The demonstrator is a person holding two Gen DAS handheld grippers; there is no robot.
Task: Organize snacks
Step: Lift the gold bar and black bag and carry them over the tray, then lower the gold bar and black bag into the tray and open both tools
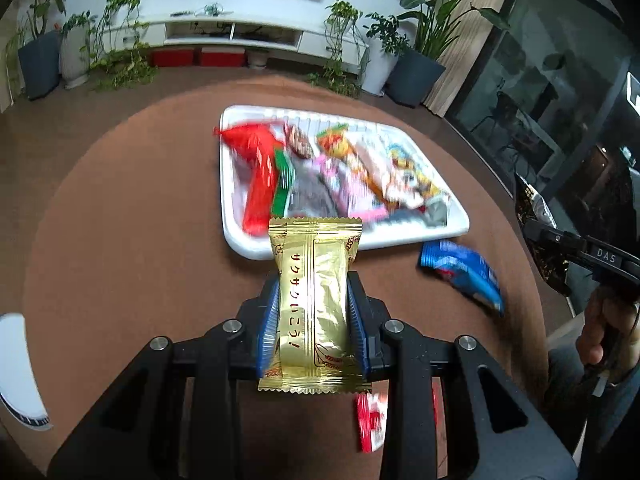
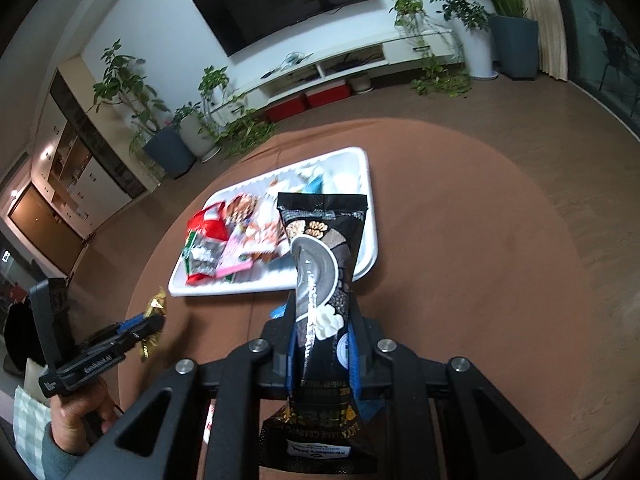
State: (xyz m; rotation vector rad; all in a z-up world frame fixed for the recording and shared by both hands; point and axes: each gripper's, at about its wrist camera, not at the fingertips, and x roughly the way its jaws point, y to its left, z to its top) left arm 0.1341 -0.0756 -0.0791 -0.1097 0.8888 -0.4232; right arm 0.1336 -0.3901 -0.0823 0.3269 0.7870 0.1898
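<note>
My left gripper [image 1: 314,284] is shut on a gold snack packet [image 1: 314,304] and holds it above the brown round table, just short of the white tray [image 1: 232,236]. The tray holds several snack packets, among them a red one [image 1: 258,168]. My right gripper [image 2: 322,320] is shut on a black granola packet [image 2: 320,264] and holds it above the table near the tray's [image 2: 370,200] front right corner. The left gripper with the gold packet [image 2: 154,304] also shows in the right wrist view, and the right gripper [image 1: 576,248] in the left wrist view.
A blue snack packet [image 1: 464,272] lies on the table right of the tray. A red and white packet [image 1: 372,420] lies under my left gripper. A white round object [image 1: 16,368] sits at the table's left edge. Plants and a TV stand are beyond the table.
</note>
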